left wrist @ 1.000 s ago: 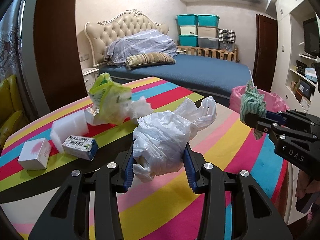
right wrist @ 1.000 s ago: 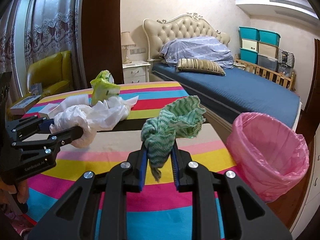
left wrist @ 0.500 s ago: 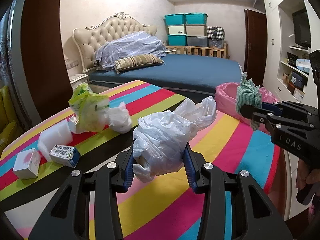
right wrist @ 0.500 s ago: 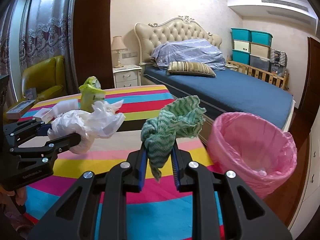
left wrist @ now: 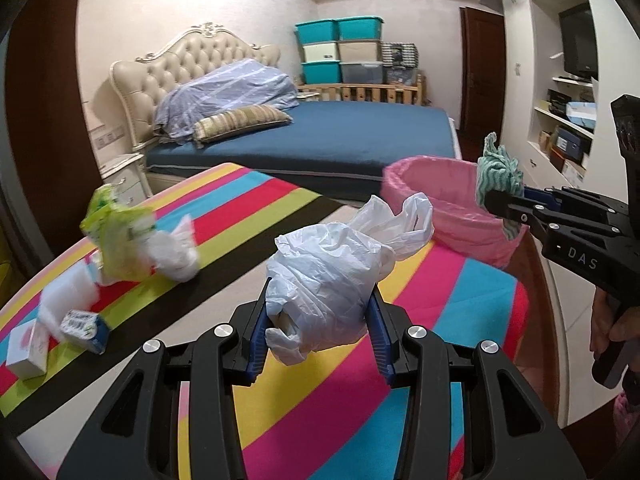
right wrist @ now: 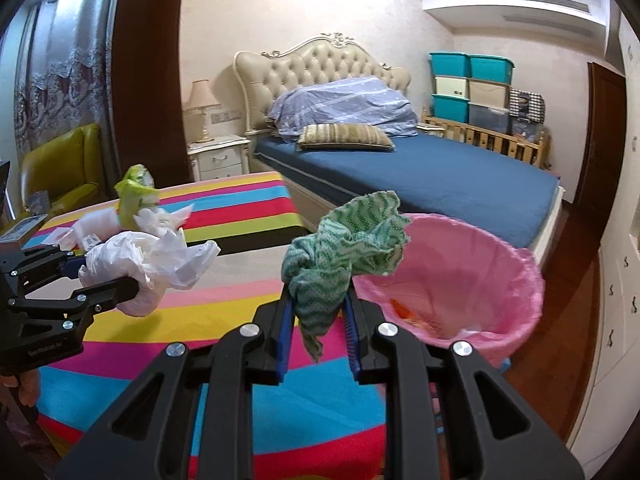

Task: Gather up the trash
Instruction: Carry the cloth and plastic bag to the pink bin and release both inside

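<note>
My left gripper is shut on a crumpled white plastic bag, held above the striped table. My right gripper is shut on a green zigzag cloth, carried right at the near rim of the pink-lined trash bin. The left wrist view shows that cloth over the bin, pinched in the right gripper. The right wrist view has the white bag in the left gripper at the left.
On the table's left part lie a green wrapper, crumpled white plastic, a barcoded carton and a small white box. A bed stands behind, a nightstand and yellow chair at left, shelves at right.
Both grippers have travelled rightward across the table with their loads. The pink bin has come closer and larger in both views; the litter on the table has slid off to the left.
</note>
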Available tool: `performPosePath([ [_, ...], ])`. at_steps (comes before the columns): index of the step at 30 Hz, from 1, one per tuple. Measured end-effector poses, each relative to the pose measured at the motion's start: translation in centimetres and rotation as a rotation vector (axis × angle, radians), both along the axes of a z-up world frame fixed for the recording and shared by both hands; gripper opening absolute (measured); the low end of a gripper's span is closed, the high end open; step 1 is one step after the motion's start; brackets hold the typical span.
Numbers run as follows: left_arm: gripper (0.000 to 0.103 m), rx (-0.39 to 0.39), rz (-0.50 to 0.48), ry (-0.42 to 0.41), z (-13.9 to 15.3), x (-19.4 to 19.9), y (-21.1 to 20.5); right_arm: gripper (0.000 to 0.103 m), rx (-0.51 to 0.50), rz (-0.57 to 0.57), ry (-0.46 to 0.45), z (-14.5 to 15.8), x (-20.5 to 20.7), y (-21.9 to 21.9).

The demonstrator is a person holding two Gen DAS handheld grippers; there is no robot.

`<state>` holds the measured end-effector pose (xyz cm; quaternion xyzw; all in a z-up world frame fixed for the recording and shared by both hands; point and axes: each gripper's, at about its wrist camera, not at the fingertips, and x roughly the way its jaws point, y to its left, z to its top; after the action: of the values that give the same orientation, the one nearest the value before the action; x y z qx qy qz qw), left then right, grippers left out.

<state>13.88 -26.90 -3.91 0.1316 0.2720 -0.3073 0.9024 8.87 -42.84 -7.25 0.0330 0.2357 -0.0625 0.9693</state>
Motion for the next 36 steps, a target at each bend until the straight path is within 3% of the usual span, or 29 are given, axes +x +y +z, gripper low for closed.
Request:
performPosePath([
  [15, 0.04, -0.021, -0.171, 0.061, 2.3, 1.6, -10.3, 0.022, -0.003, -0.145, 0.009, -0.1, -3.5, -9.2],
  [21, 0.041, -0.036, -0.188, 0.048, 3.5, 3.3, -15.2, 0.023, 0.005, -0.171, 0.02, -0.3, -2.1, -12.5],
  [27, 0.041, -0.082, -0.199, 0.158, 3.0, 5.7, -18.6, 0.025, 0.003, -0.166, 0.022, -0.8, -0.5, -14.4],
  [31, 0.041, -0.077, -0.191, 0.158, 2.6, 6.9, -20.2, 0.029, 0.013, -0.158, 0.016, -1.3, 0.2, -15.6],
  [33, 0.048, -0.089, -0.214, 0.187, 2.3, 7.7, -21.0, 0.052, 0.018, -0.15, 0.012, -1.7, 0.6, -16.0],
  [34, 0.051, -0.082, -0.204, 0.187, 2.1, 8.0, -21.2, 0.056, 0.021, -0.152, 0.009, -1.7, 0.8, -16.0],
  [36, 0.08, -0.074, -0.152, 0.16, 1.9, 8.3, -21.0, 0.06, 0.03, -0.161, 0.008, -2.2, 0.6, -15.8],
])
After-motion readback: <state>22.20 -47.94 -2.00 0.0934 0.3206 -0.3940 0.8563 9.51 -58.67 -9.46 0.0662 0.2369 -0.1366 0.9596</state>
